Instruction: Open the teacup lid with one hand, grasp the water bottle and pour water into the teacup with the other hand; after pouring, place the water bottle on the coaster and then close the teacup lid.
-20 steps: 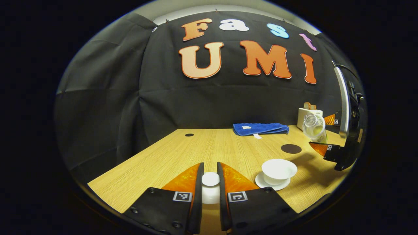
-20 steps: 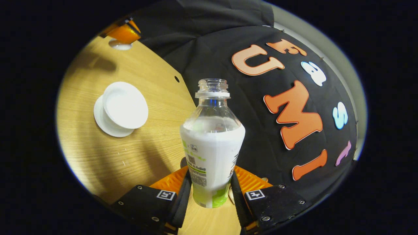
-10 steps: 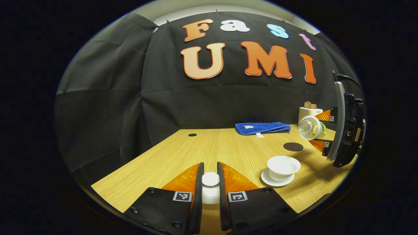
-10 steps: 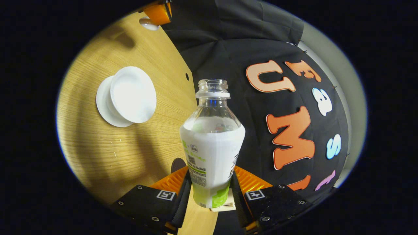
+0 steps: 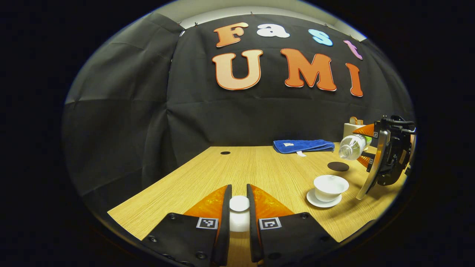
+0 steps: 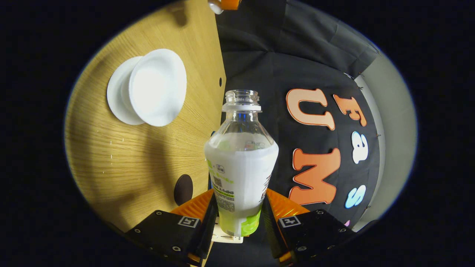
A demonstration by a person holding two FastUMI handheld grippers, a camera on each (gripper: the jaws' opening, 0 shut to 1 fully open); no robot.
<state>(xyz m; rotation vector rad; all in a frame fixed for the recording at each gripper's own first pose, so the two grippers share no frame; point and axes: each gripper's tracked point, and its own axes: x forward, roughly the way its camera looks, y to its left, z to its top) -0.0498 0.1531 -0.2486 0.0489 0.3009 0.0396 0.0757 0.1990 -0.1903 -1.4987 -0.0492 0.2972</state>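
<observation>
Wooden bench (image 5: 259, 167) underneath, we have our left gripper (image 5: 239, 207) clamping the lid (image 5: 239, 203); right gripper (image 6: 239, 218) grips the tipped bottle (image 6: 241, 163) near the open teacup (image 5: 330, 186); pouring, coaster (image 5: 338, 166) placement, and closing remain.

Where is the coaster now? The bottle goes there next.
The coaster lies on the table's right side in the left gripper view, just behind the teacup, under the tilted bottle.

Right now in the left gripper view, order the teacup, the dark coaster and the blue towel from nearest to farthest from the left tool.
1. Teacup, on its saucer, ahead to the right of the left tool.
2. Coaster, beyond the teacup, farther right.
3. Blue towel, folded at the table's far edge by the wall.
</observation>
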